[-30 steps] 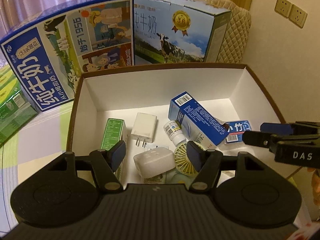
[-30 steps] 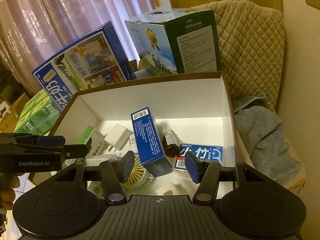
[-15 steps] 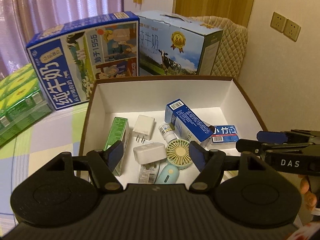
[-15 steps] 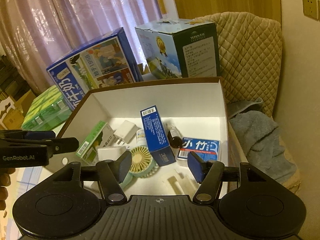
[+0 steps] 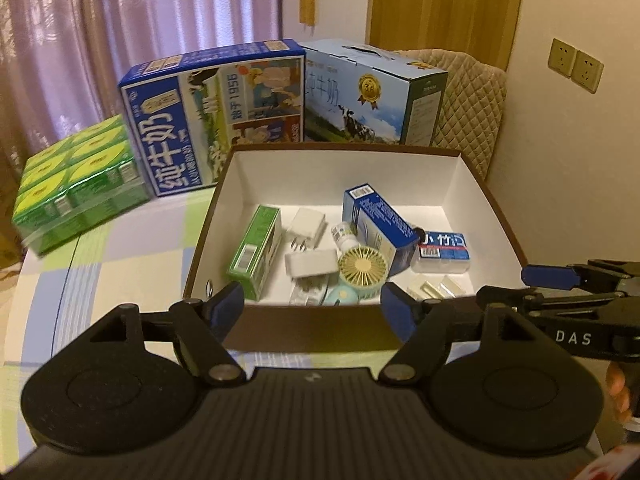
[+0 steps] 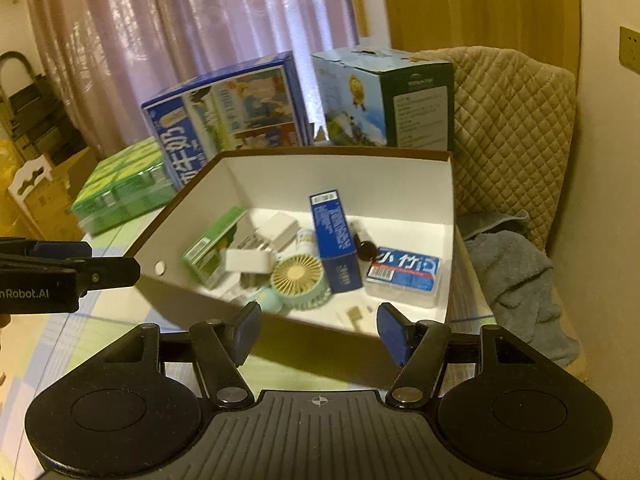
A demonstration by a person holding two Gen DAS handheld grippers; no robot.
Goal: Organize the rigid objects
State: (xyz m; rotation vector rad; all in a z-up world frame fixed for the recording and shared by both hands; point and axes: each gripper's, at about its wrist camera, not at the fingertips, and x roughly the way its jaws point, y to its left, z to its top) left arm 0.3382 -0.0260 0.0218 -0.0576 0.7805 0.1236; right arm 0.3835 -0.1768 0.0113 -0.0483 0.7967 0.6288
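Left wrist view looks down into the brown-rimmed white box [image 5: 472, 184] on the bench [image 5: 120, 264], near its right edge. Inside lie a green carton [image 5: 256, 252] by the left wall, a white plug adapter [image 5: 306, 226], a second white charger [image 5: 311, 263], a small round fan [image 5: 363, 267], a tilted blue carton [image 5: 378, 226] at the middle, and a clear case with a blue label [image 5: 444, 250] toward the right wall. The left gripper [image 5: 312, 307] hangs before the near wall; its jaws have just been opening and nothing sits between them. The right gripper [image 6: 318, 326] is likewise spread and empty, its jaws having just widened a little. Milk cartons [image 5: 216, 116] stand along the bench's far edge.
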